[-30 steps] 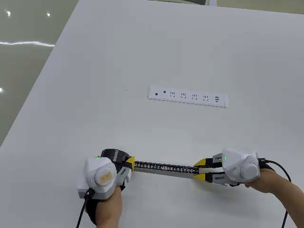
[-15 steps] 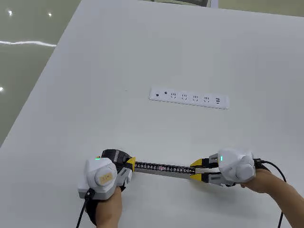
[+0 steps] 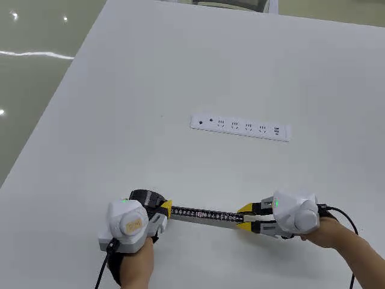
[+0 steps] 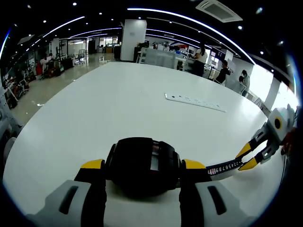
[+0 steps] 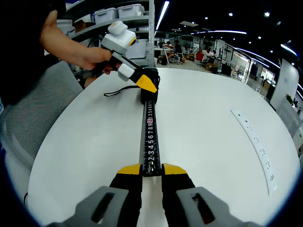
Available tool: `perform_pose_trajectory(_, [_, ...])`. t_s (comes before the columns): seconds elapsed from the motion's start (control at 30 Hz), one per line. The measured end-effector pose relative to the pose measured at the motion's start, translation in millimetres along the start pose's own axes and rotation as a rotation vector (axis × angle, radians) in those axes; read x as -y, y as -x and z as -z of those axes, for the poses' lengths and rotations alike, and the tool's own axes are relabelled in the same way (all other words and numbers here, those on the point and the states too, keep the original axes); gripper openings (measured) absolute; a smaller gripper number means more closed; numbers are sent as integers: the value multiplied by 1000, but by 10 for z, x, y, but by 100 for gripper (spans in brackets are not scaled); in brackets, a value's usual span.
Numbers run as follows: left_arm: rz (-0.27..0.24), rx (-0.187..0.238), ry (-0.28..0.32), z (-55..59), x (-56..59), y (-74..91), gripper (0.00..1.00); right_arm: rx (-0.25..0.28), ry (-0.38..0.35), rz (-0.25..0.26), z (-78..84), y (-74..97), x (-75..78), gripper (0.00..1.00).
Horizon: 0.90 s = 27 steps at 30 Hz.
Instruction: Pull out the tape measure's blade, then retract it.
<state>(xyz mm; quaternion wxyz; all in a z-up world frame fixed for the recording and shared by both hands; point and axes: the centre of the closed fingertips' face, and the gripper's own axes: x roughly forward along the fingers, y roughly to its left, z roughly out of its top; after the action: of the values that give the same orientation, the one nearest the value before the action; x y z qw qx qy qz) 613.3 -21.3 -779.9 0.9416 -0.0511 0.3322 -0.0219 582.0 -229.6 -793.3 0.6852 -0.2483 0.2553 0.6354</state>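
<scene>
The tape measure's case (image 3: pixel 146 197) sat on the white surface (image 3: pixel 180 72) near its close edge. It was pinched between the fingers of the left gripper (image 4: pixel 143 165), seemingly to anchor it. Its blade (image 5: pixel 150 137) ran straight, partly extended, to the right gripper (image 5: pixel 151 169), whose fingers were pressed on the blade's end, probably to control its travel. A power strip (image 3: pixel 239 127) lay well apart, farther back. Beyond was an open hall with shelving and ceiling lights.

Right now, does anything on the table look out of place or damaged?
Nothing stands out. The tape measure sits clamped in the left gripper, its blade runs straight and flat to the right gripper, and the power strip lies flat, apart from them.
</scene>
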Motion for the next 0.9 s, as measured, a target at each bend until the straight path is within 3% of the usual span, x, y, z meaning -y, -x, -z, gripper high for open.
perform_pose_trajectory(0.9, [15,-4,18,1,-18,2,59,12,-2,-6,-108,-120,4,14])
